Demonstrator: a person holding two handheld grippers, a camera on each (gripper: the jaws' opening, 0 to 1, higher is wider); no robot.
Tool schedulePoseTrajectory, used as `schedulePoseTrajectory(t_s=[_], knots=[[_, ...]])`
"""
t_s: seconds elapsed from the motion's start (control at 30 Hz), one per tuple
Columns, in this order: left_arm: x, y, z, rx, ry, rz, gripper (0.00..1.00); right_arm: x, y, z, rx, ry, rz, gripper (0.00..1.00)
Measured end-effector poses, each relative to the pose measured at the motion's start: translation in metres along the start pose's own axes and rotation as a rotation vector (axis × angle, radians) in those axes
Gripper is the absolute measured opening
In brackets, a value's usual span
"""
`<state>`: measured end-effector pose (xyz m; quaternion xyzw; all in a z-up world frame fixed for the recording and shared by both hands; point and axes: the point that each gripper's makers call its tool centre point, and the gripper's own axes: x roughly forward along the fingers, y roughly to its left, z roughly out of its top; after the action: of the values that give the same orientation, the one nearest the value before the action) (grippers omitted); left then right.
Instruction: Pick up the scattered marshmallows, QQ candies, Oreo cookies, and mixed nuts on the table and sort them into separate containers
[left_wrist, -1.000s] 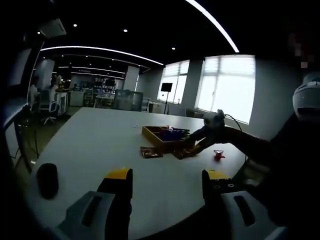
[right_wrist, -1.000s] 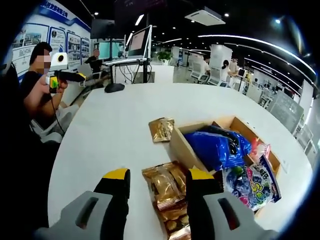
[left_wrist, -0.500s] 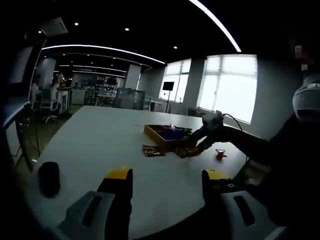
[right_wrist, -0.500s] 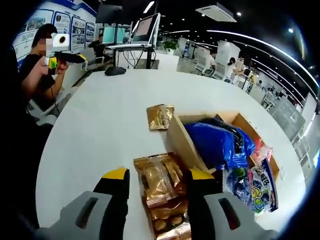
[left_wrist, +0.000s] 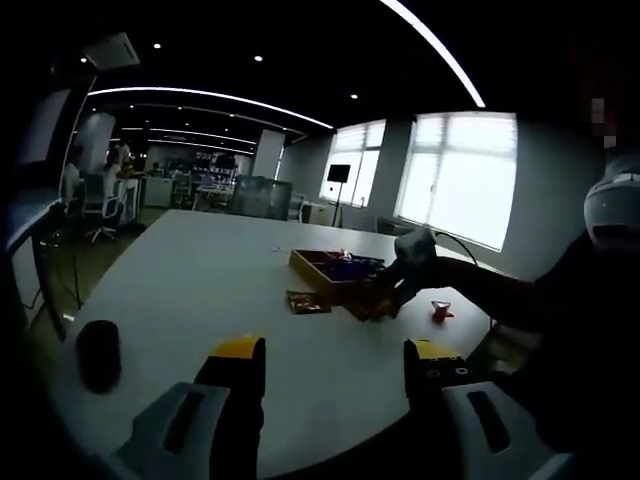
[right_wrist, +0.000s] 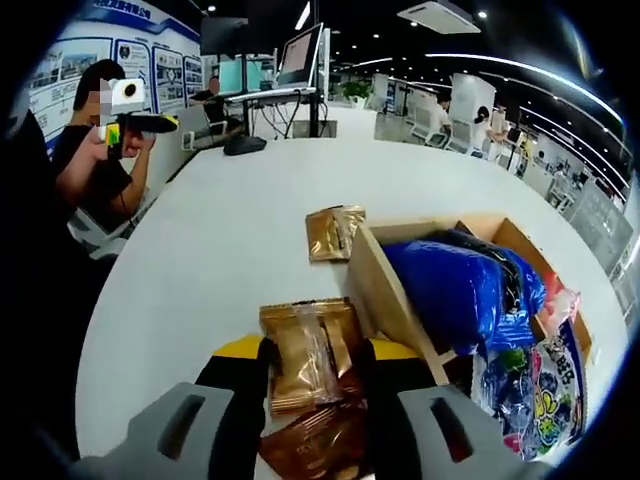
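Right tool (right_wrist: 310, 365) straddling gold packet (right_wrist: 305, 350), blue bag (right_wrist: 455, 290) boxed

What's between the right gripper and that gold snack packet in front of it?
Nothing visible. The right gripper already has its jaws on either side of the gold packet on the white table, beside the wooden box. A second gold packet lies farther off.

White table (right_wrist: 250, 200) — broad, rounded edge. On it: open cardboard box (right_wrist: 385, 295) with snack bags inside; small gold packet (right_wrist: 333, 232) just beside box's far corner; gold-brown packets (right_wrist: 310, 345) near table's edge, against box wall. Dark mouse-like object (right_wrist: 244, 145) at far side. In left gripper view — red item (left_wrist: 438, 310) past box, dark round object (left_wrist: 97, 353) near edge.
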<state>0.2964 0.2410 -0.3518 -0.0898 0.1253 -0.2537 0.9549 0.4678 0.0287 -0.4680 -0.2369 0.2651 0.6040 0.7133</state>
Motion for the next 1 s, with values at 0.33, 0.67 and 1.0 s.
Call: schedulePoseTrajectory(t_s=[0.33,0.67,1.0], knots=[[-0.002,-0.001,-0.002,-0.004,-0.004,-0.005,0.60,0.001,0.004,0.005,-0.016,-0.020,0.006,0.19],[-0.006,0.000,0.001,-0.005,-0.010,0.000,0.60,-0.007,0.001,0.005,-0.009,-0.046,-0.021,0.13],[-0.002,-0.002,0.003,0.003,-0.006,-0.009,0.59,-0.016,-0.002,0.009,0.002,-0.079,-0.033,0.13]])
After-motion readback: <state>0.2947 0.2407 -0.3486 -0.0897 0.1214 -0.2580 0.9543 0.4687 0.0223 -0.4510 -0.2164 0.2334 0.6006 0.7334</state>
